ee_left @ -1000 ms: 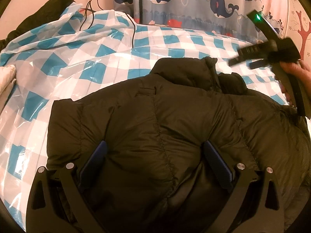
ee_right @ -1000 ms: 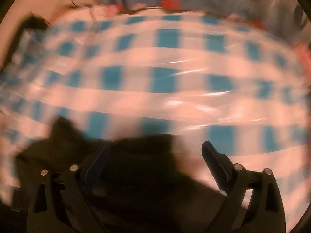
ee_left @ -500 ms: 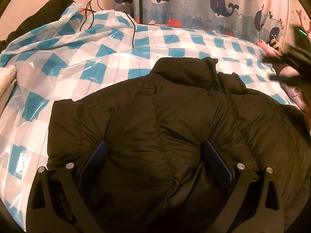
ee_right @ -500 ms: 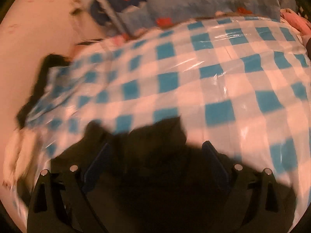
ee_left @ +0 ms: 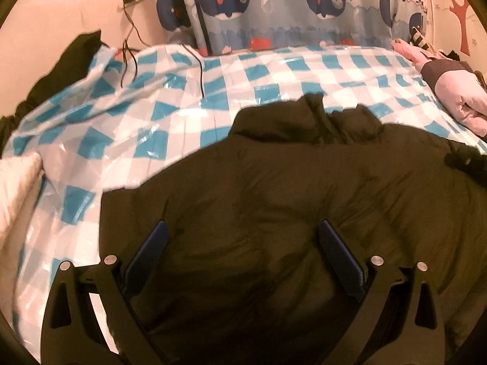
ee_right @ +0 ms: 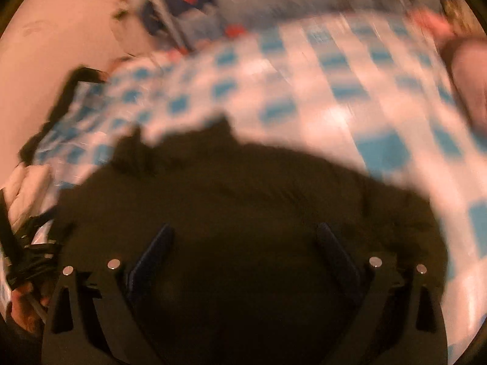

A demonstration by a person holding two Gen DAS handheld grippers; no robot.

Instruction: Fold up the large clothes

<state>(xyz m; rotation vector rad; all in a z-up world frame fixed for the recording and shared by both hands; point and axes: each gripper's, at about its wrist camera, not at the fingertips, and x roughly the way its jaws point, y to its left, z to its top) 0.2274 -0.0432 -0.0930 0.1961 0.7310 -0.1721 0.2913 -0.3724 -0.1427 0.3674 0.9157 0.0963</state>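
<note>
Left wrist view lifted off dark puffer jacket (ee_left: 289,206), right view swung over it, both jaws apart.

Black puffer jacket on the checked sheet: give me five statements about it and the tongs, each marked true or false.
1. The black puffer jacket lies on a blue-and-white checked sheet. True.
2. The left tongs are clamped shut on the jacket. False: their jaws stand wide apart over it, gripping nothing.
3. The jacket's collar points toward the whale curtain. True.
4. The right tongs are shut. False: they are open too, above the jacket, though that view is blurred.
5. A red garment lies at the sheet's right edge. False: a pink garment lies there.
</note>
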